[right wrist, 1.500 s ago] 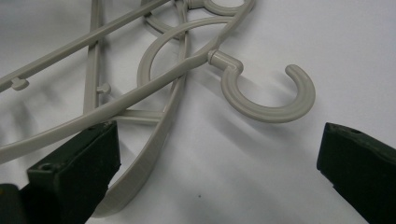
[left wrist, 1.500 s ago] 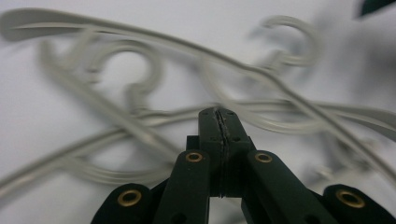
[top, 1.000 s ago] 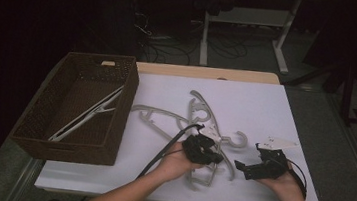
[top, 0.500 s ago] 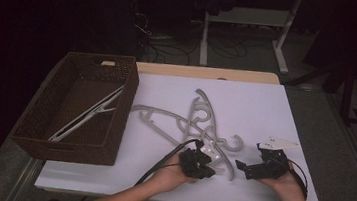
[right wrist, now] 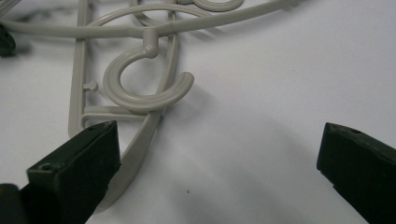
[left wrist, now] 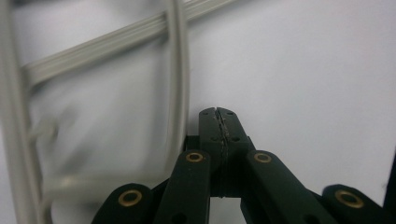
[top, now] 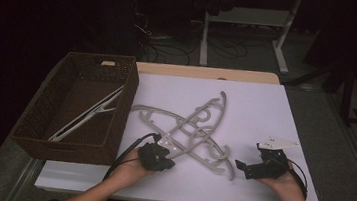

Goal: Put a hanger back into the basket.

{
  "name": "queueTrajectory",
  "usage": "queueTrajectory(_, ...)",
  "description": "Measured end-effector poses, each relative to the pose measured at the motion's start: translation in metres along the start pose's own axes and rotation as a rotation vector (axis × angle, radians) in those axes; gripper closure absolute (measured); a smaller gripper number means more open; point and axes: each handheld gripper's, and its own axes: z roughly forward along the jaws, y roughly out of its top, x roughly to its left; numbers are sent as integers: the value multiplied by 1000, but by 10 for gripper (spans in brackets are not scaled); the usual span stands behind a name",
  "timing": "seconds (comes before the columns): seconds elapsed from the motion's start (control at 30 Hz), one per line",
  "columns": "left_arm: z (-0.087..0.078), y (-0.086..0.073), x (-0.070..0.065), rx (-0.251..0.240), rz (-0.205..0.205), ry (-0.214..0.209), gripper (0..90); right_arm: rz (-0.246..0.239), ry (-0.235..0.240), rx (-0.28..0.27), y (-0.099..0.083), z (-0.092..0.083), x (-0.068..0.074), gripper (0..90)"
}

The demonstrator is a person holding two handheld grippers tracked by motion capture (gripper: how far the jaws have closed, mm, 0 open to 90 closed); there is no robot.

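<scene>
Left gripper (top: 156, 157) closed on nothing, beside crossed grey hangers (top: 188, 131), right gripper (top: 255, 168) held wide open (empty), basket (top: 42, 136) far left.

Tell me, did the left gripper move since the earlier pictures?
Yes. The left gripper slid toward the basket and the table's near edge; its jaws are shut.
</scene>
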Motion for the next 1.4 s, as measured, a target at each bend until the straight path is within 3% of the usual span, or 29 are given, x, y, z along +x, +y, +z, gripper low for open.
queueTrajectory(0.07, -6, 0, 2, -30, -4, 5, 871, 0, 0, 2, 0, 0, 0, 0)
queueTrajectory(0.2, -13, 12, 5, -103, 14, 40, 735, 1, -1, 4, 0, 1, 0, 0)
queueTrajectory(0.3, -8, 24, 10, -118, 23, 48, 629, 0, -1, 4, 0, 1, 0, 0)
queueTrajectory(0.37, 0, 30, 13, -104, 31, 70, 576, 1, 0, 3, 0, 0, 0, 0)
queueTrajectory(0.53, 17, 34, 17, -69, 23, 60, 614, 4, 0, 0, -1, 0, 0, 0)
queueTrajectory(0.83, 26, 29, 15, -20, 37, 57, 755, -5, 4, 4, -1, 0, 1, 0)
queueTrajectory(1.03, 26, 29, 16, -25, 34, 53, 810, -5, 5, 7, -1, 1, 1, 0)
queueTrajectory(1.4, 17, 31, 19, -66, 21, 22, 821, -6, 6, 8, -2, 2, 1, 0)
